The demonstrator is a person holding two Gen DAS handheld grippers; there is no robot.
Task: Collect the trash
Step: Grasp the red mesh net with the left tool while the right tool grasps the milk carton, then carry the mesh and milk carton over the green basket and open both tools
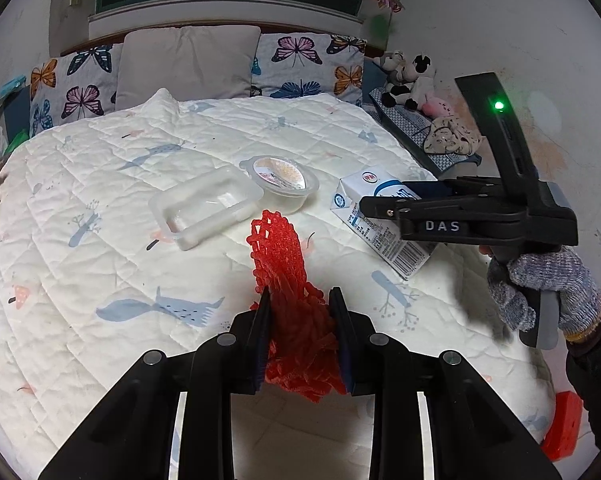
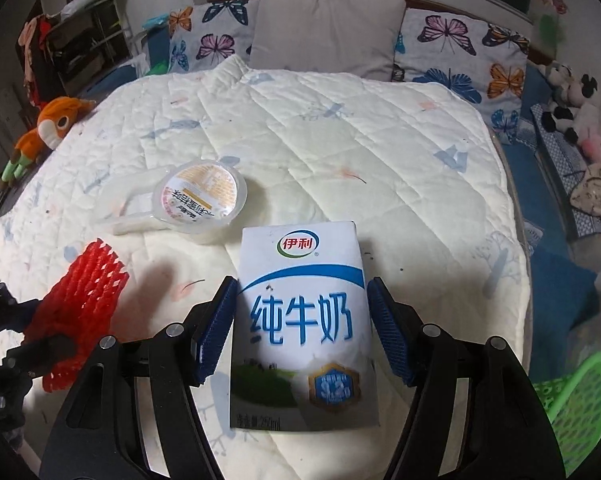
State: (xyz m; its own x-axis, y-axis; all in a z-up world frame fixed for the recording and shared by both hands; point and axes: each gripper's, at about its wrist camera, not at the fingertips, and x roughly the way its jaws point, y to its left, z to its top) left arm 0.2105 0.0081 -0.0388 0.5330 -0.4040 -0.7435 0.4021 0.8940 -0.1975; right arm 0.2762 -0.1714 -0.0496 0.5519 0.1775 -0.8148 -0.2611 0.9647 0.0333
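A white milk carton (image 2: 304,332) printed "伊利" and "纯牛奶" lies on our quilted bed (image 2: 340,136) between the open right tongs (image 2: 302,320), untouched, while our left tongs (image 1: 300,320) clamp red foam netting (image 1: 288,280) near a sealed plastic cup (image 2: 200,200).

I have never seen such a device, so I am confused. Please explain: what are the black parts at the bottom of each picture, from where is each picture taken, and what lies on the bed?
No robot here: a person holds a tool with tongs in each hand, with a camera looking along the two fingers. One picture is from the left tongs, shut on a red foam net. It also shows the gloved right hand holding the other tool. The other picture is from the right tongs, open around a milk carton, pads close beside it. On the quilt also lie a clear tray and a sealed cup, side by side.
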